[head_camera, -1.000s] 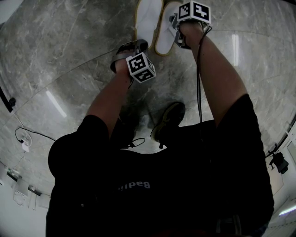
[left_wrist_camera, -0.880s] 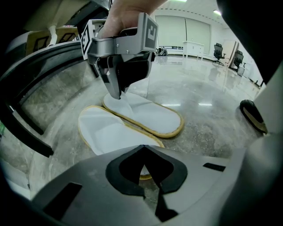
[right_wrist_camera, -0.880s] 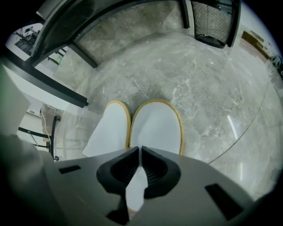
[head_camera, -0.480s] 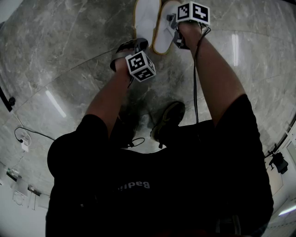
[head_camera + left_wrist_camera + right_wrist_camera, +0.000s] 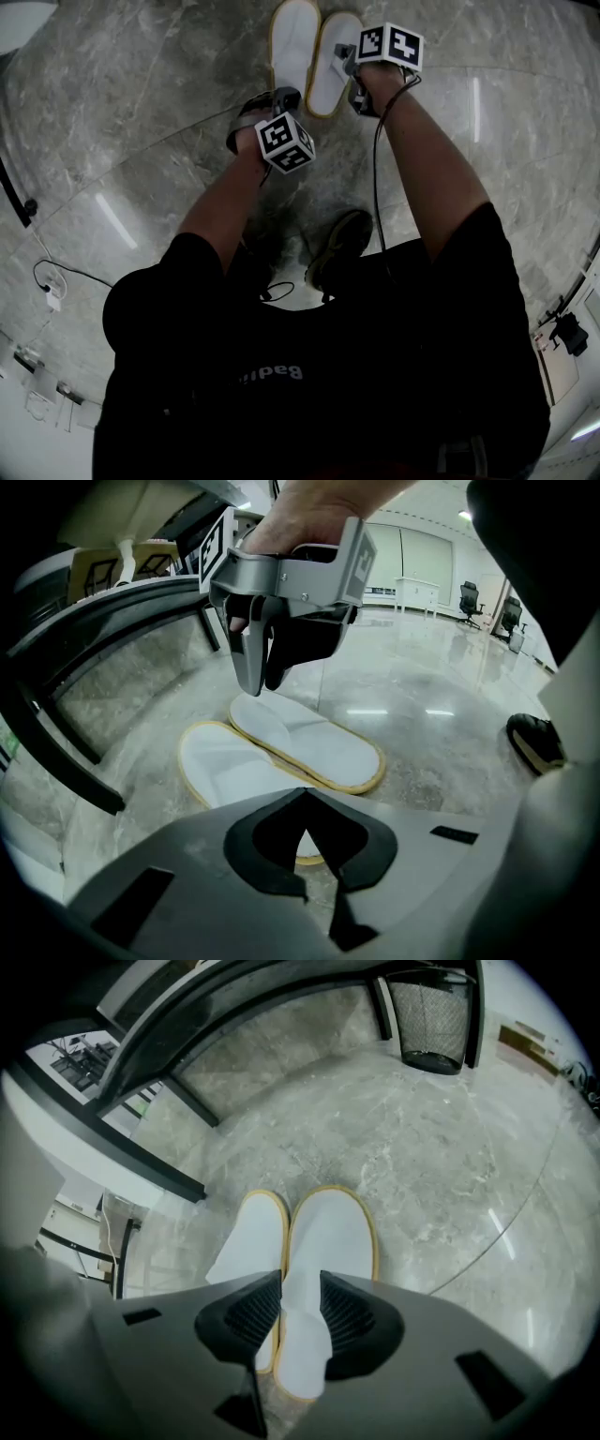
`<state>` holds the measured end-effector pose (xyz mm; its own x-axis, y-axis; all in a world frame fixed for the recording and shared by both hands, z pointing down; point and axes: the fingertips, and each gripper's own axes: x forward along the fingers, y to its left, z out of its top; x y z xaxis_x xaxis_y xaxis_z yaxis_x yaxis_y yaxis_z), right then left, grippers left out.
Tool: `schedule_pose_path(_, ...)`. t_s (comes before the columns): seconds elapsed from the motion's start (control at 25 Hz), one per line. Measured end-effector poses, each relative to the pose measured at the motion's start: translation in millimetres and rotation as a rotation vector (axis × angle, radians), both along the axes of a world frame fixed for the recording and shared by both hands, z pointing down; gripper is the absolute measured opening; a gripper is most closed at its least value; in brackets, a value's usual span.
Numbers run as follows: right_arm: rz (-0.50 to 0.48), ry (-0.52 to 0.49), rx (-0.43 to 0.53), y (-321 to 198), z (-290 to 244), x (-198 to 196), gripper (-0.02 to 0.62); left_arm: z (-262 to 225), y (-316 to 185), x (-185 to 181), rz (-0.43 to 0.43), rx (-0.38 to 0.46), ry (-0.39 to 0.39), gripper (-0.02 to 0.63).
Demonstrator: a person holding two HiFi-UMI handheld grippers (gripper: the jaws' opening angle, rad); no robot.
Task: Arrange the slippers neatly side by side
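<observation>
the two white slippers with yellow edging lie flat on the grey marble floor at the far side of the scene, the left slipper and the right slipper just beside each other and lined up lengthwise. the right gripper hangs above the near end of the right slipper; its jaws have just been opening and stand apart, released, with that slipper's white upper showing in the gap but not pinched by the pads. the left gripper hovers by the near end of the left slipper, its jaws clenched tip to tip on nothing.
</observation>
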<state>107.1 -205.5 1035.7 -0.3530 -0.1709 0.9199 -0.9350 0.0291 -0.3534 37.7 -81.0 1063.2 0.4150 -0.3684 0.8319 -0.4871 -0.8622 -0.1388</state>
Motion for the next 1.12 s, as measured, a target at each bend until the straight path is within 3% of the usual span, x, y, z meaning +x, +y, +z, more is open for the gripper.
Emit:
schedule_pose_path(0.24, 0.006, 0.009, 0.036, 20, -32, -2, 0.104, -36, 5, 2, -0.020, -0.026, 0.022, -0.006)
schedule_pose_path(0.4, 0.029, -0.001, 0.016, 41, -78, 3, 0.104, -91, 2, -9, -0.072, -0.045, 0.038, -0.006)
schedule_pose_path(0.76, 0.124, -0.013, 0.154, 79, -278, 16, 0.104, -295, 33, -7, -0.096, -0.082, 0.084, -0.006)
schedule_pose_path(1.12, 0.005, -0.047, 0.260, 125, -482, -29, 0.104, -511, 52, -8, -0.205, -0.094, 0.184, -0.006)
